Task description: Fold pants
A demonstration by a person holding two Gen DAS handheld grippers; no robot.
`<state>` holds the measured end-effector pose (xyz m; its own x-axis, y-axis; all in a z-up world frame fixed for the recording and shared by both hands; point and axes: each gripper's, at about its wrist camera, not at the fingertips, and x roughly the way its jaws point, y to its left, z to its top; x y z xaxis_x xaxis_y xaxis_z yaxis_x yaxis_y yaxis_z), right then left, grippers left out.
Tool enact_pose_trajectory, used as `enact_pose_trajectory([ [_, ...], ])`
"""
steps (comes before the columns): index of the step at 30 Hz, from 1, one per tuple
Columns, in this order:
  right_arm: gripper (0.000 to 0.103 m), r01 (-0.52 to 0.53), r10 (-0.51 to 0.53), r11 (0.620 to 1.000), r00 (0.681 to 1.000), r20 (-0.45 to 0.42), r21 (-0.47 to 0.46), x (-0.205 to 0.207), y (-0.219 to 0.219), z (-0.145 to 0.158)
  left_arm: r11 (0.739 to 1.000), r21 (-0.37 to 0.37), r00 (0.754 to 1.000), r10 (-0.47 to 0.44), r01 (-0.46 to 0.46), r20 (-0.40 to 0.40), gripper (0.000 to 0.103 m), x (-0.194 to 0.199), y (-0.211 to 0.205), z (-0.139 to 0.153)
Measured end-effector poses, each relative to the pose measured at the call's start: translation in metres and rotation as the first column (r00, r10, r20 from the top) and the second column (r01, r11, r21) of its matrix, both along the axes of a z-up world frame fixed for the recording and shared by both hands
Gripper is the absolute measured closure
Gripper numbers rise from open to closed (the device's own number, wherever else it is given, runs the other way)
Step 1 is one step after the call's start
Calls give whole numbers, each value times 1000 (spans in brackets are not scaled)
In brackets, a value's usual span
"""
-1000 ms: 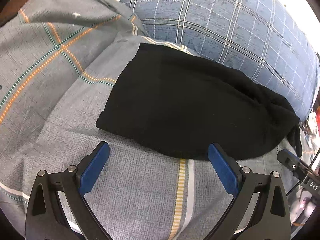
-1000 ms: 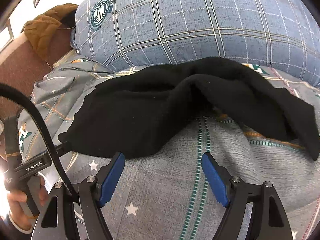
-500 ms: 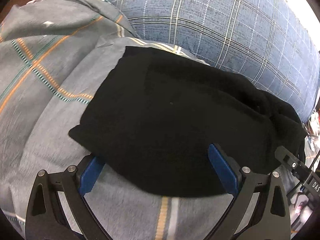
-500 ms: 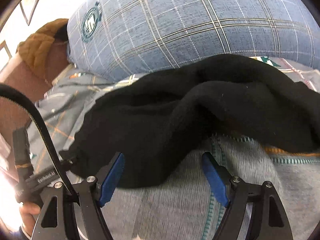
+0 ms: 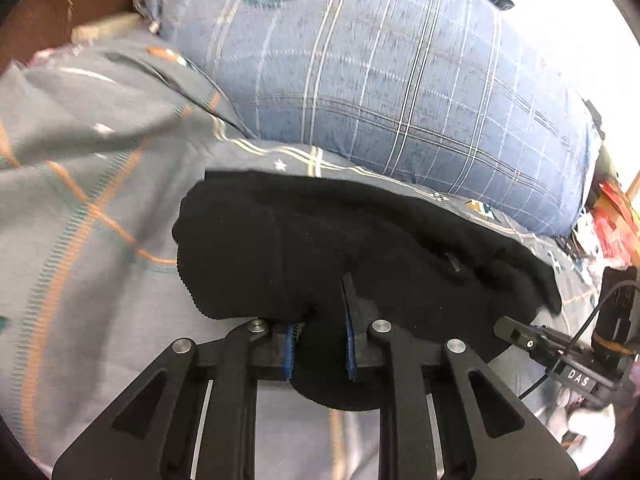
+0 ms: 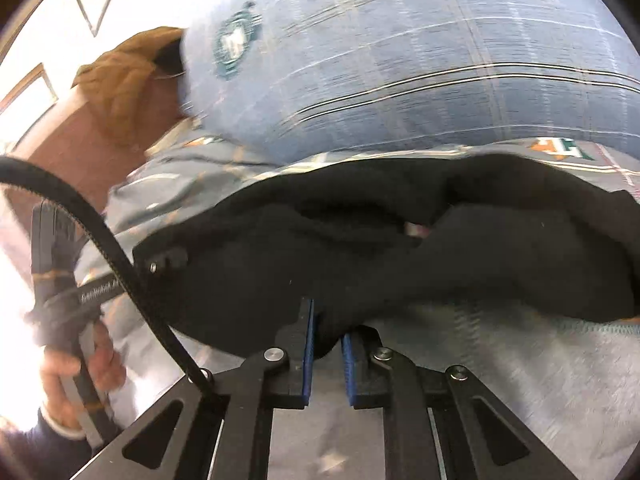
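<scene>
Black pants (image 5: 328, 248) lie bunched on a grey patterned bedsheet (image 5: 80, 240), in front of a blue plaid pillow (image 5: 400, 80). My left gripper (image 5: 318, 312) is shut on the near edge of the pants, with fabric pinched between its blue pads. In the right wrist view the pants (image 6: 400, 248) stretch across the middle, and my right gripper (image 6: 326, 340) is shut on their near edge. The other gripper (image 6: 160, 260) shows at the left end of the pants there, with the hand that holds it below.
The blue plaid pillow (image 6: 400, 60) fills the back. A brown garment (image 6: 128, 76) lies over a wooden headboard at the left. Clutter (image 5: 612, 220) sits at the bed's right edge. Grey sheet (image 6: 520, 360) lies in front of the pants.
Both grippers moved forward onto the pants' near edge and closed on it; they were open half a second ago. The fabric now bunches up at the pads.
</scene>
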<state>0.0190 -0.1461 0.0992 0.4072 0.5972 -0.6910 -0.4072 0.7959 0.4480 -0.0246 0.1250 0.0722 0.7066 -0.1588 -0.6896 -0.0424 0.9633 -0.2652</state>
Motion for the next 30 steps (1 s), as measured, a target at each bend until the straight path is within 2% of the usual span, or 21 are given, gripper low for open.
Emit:
enact_pose_trajectory([
  [3,92,-47,47,999,999,-2,12,-14,17,2,998,48,999,28,-27,-33,86,-13,15,-10],
  [5,92,-73,73,997,997,-32,25,-20,24,-6,997,58,994,60,-54,-91,86,-15,24,-31],
  [7,92,-100,99,995,994,-56,-14,-29,38,-20,996,58,986,70,-62,-150,86,-17,27,-54],
  [8,92,-104,102,994,992,-69,-35,-31,42,-26,996,64,985,76,-67,-157,86,-19,27,-63],
  [10,91,-104,100,994,990,-95,-37,-35,40,-33,993,84,989,92,-83,-117,84,-24,22,-64],
  [12,84,-77,77,997,992,-105,3,-37,24,-28,993,76,987,100,-91,-128,81,-23,20,-64],
  [14,77,-47,45,999,994,-95,-12,-39,3,-22,993,52,983,111,-105,-143,77,-22,23,-64],
  [18,69,65,-67,994,997,-27,-86,-44,-57,1,990,46,980,136,-131,-147,68,-31,28,-57],
  [22,68,191,-193,977,981,-14,-94,-31,-101,13,980,120,979,171,-158,-110,68,-45,25,-41],
  [24,68,224,-224,965,974,9,-135,-23,-107,14,971,161,979,191,-177,-73,68,-53,23,-30],
  [26,68,231,-227,952,973,44,-201,-16,-105,12,965,178,978,205,-195,-41,68,-59,23,-20],
  [30,68,176,-157,929,984,84,-326,0,-89,-4,964,172,979,204,-204,19,68,-63,21,3],
])
